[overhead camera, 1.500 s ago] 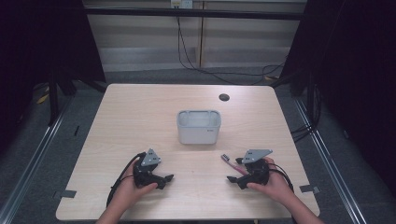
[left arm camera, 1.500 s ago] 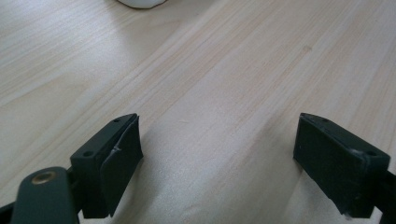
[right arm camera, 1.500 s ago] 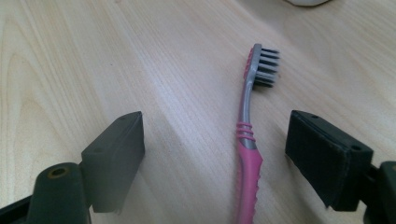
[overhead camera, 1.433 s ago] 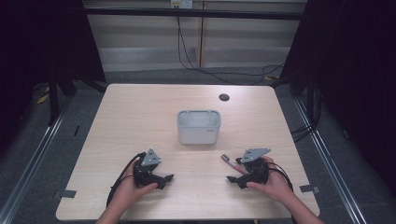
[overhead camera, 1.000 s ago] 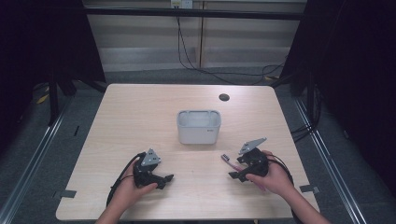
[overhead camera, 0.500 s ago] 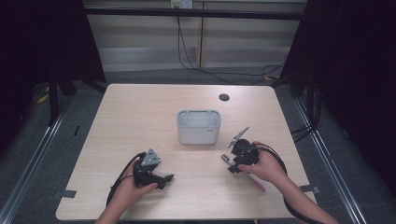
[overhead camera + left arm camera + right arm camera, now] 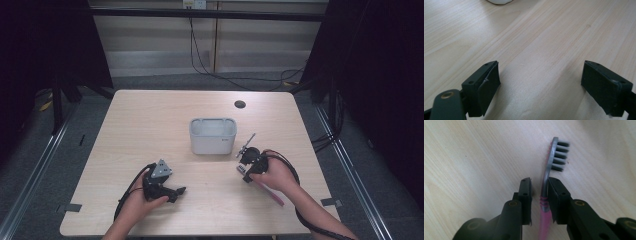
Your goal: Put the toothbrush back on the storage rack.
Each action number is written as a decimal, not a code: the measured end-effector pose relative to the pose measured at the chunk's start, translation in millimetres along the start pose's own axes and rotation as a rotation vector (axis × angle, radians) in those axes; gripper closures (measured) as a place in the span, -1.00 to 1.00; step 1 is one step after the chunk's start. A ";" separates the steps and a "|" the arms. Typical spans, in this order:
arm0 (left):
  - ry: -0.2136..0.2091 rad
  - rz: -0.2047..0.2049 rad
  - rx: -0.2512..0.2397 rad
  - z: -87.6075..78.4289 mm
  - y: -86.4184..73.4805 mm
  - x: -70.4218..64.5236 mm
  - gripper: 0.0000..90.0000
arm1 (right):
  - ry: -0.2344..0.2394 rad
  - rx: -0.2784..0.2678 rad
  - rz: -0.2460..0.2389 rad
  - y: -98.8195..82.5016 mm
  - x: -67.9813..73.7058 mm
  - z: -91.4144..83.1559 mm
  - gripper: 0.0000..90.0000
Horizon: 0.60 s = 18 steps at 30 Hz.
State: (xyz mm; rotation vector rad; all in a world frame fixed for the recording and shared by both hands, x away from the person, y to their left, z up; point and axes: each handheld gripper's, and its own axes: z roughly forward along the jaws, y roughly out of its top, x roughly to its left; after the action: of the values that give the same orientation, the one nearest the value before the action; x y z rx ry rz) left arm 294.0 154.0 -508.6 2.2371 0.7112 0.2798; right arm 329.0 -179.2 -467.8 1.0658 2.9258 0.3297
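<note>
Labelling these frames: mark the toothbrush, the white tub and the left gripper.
toothbrush (image 7: 559, 155), right gripper view, bristle head.
white tub (image 7: 212, 145), high view, front wall.
left gripper (image 7: 540, 87), left gripper view, midway between its fingertips.

The high view is dim around the edges: black surrounds frame a softly and evenly lit table (image 7: 150, 125), with faint shadows under the hands. Both gripper views are brighter and warmer. The left gripper view has a pale glare patch across the wood and soft jaws; the right gripper view keeps the toothbrush (image 7: 551, 162) bristles sharp.
</note>
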 end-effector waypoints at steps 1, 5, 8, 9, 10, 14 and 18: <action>0.000 0.000 0.000 0.0 0.0 0.0 -0.67 | -0.009 0.014 0.011 0.9 1.7 0.4 0.71; 0.000 0.000 0.000 0.0 0.0 0.0 -0.67 | -0.010 0.017 0.036 1.6 3.0 1.0 0.87; 0.000 0.000 0.000 0.0 0.0 0.0 -0.67 | -0.022 0.022 0.032 2.0 3.7 0.8 0.88; 0.000 0.000 0.000 0.0 0.0 0.0 -0.67 | -0.021 0.019 0.038 1.9 4.1 1.0 0.88; 0.000 0.000 0.000 0.0 0.0 0.0 -0.67 | -0.014 0.016 0.039 1.5 4.1 1.1 0.88; 0.000 0.000 0.000 0.0 0.0 0.0 -0.67 | 0.002 -0.023 0.066 -2.2 2.9 -4.0 0.88; 0.000 0.000 0.000 0.0 0.0 0.0 -0.67 | 0.011 -0.076 0.076 -5.5 -0.2 -11.4 0.89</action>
State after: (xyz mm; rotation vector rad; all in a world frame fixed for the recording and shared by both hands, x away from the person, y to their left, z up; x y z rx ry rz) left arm 294.0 153.9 -508.6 2.2369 0.7111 0.2798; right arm 324.7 -185.7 -457.7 1.1708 2.8615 0.4449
